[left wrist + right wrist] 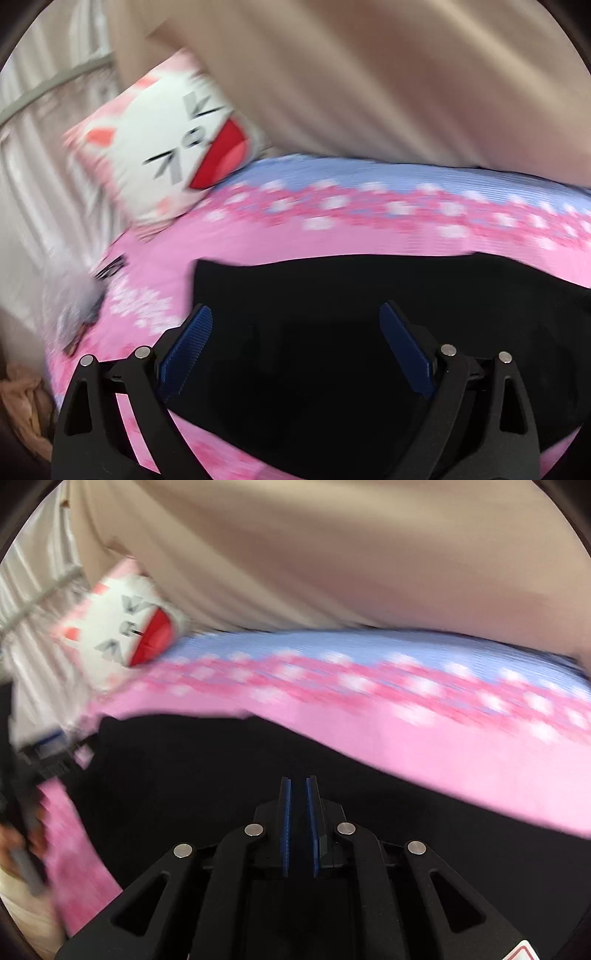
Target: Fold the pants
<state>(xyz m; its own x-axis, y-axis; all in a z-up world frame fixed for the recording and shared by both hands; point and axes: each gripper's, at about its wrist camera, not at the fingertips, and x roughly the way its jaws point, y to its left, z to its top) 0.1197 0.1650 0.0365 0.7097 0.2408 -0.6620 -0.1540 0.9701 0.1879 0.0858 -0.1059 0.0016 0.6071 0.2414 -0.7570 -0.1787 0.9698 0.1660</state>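
Note:
Black pants (332, 332) lie flat on a pink flowered bed cover (295, 236). In the left wrist view my left gripper (295, 321) is open over the pants, its blue pads (192, 343) spread wide with nothing between them. In the right wrist view the pants (192, 775) spread across the lower frame. My right gripper (298, 786) hovers over them with its blue pads nearly together; a narrow gap shows and I see no cloth in it. The left gripper (44, 760) shows blurred at the left edge.
A white cat-face pillow (177, 147) leans at the far left of the bed, also in the right wrist view (125, 627). A beige curtain (369, 74) hangs behind the bed. White bars (44, 147) stand at the left. Both views are motion-blurred.

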